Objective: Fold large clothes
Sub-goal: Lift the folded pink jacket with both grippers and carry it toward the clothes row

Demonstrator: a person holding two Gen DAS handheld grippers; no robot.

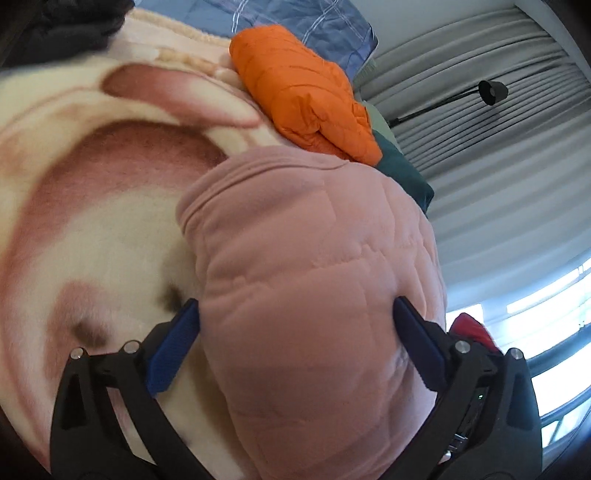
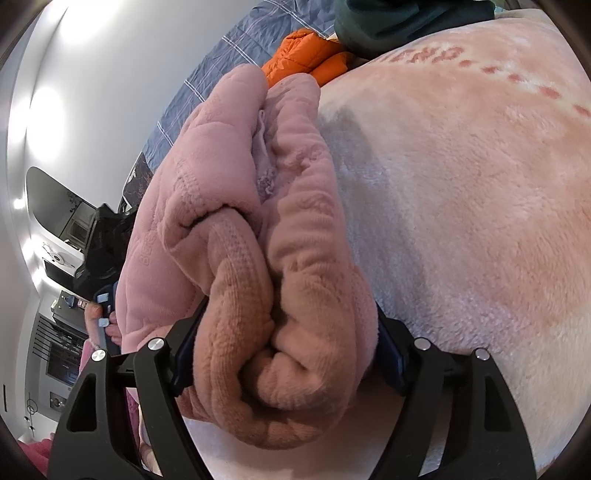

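Note:
A thick pink quilted fleece garment (image 1: 314, 258) lies bundled on a cream and pink plush blanket (image 1: 92, 229). In the left wrist view my left gripper (image 1: 295, 302) stands wide open, its blue pads (image 1: 173, 343) flanking the bundle on either side. In the right wrist view my right gripper (image 2: 288, 314) is shut on a fat rolled fold of the same pink garment (image 2: 258, 240). The fold bulges out past both pads. It is held just above the blanket (image 2: 461, 203).
An orange puffer jacket (image 1: 306, 99) and a dark green garment (image 1: 402, 166) lie beyond the bundle, on blue checked bedding (image 1: 295, 18). A black garment (image 1: 55, 29) lies at the far left. Grey curtains (image 1: 480, 155), a black lamp (image 1: 491, 92) and a window are to the right.

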